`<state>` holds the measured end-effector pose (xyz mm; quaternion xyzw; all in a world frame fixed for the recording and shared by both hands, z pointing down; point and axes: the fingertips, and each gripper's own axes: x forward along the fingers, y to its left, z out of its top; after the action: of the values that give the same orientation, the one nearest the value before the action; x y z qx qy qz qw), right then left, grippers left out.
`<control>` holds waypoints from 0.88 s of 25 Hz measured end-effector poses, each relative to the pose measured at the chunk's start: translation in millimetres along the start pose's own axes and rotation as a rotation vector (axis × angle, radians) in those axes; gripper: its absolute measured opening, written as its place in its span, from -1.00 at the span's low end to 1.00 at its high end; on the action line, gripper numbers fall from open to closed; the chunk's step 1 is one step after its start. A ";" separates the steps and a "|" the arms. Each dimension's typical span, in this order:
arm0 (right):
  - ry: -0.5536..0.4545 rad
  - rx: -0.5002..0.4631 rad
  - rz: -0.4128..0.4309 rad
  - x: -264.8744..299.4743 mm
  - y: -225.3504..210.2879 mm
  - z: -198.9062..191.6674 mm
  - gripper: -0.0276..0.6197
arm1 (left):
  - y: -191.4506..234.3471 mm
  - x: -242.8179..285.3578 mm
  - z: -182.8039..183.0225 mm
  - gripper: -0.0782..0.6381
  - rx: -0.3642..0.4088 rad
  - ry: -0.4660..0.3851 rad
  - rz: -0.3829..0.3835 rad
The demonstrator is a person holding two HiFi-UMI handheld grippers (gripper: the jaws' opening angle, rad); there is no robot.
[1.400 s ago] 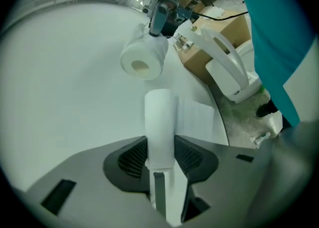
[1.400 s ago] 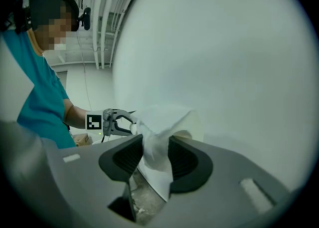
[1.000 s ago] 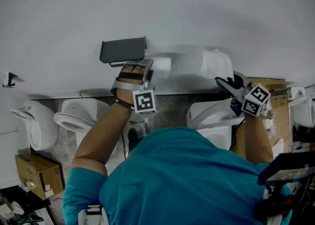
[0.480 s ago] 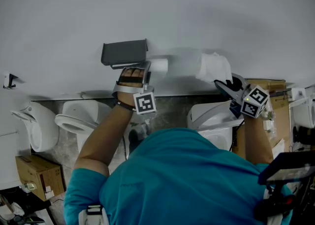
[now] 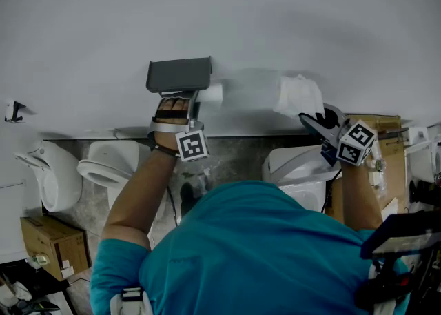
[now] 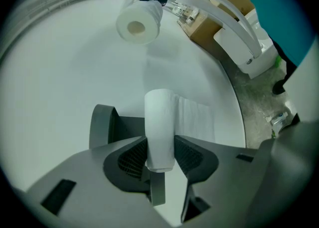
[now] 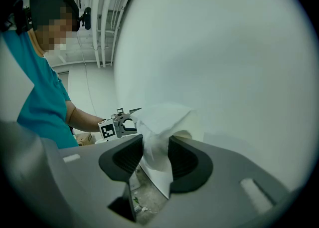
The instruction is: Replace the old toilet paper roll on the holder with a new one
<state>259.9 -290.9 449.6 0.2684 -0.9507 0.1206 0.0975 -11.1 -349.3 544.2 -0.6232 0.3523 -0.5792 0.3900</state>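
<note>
Left tongs pinch the slender paper roll just beside the grey wall holder, at its right edge in the head view. Right tongs pinch the fuller, loose-sheeted roll, well right of the holder.

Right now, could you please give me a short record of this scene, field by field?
setting: white wall with a grey holder
left gripper: shut on a slim white roll, at the holder's right end
right gripper: shut on a fuller toilet paper roll, its loose sheet crumpled between the jaws
gap: the two rolls are apart, along the wall
holder state: cannot tell whether the slim roll sits on it
below: toilets on the floor
</note>
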 end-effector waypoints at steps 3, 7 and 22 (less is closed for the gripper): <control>0.002 -0.011 0.008 9.0 9.2 6.9 -0.43 | 2.2 -5.5 -14.7 -0.30 0.000 0.004 0.006; -0.001 -0.016 0.014 16.1 13.7 10.2 -0.43 | 1.9 -8.2 -26.6 -0.30 -0.009 0.009 0.000; -0.007 -0.033 0.019 22.8 23.8 17.2 -0.43 | 11.0 -10.9 -46.5 -0.30 0.005 0.017 0.126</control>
<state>226.0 -287.2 434.8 0.2581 -0.9555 0.1047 0.0975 -58.1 -348.1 530.6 -0.5937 0.3927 -0.5595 0.4245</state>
